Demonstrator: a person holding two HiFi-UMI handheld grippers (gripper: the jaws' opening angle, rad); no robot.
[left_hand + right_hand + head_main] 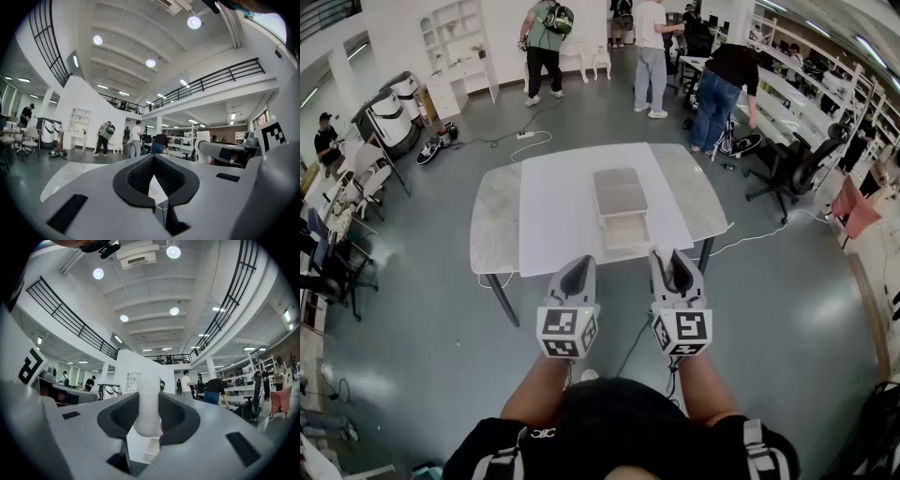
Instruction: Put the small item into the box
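Note:
A flat box (622,210) lies in the middle of the white sheet (553,202) on the table, its grey lid folded back and its pale tray (625,233) open toward me. Both grippers hover at the table's near edge, short of the box. In my right gripper (672,262) sits a small white rounded item (148,404), upright with the jaws shut on it; the box (152,451) shows below it. My left gripper (577,270) is shut and holds nothing; only a sliver of the white sheet (156,189) shows through its pads.
The table has marble-grey ends (492,220) and dark legs (500,298). A cable (769,232) trails over the floor on the right, near an office chair (802,164). Several people (652,52) stand beyond the table. Chairs and equipment (356,178) crowd the left.

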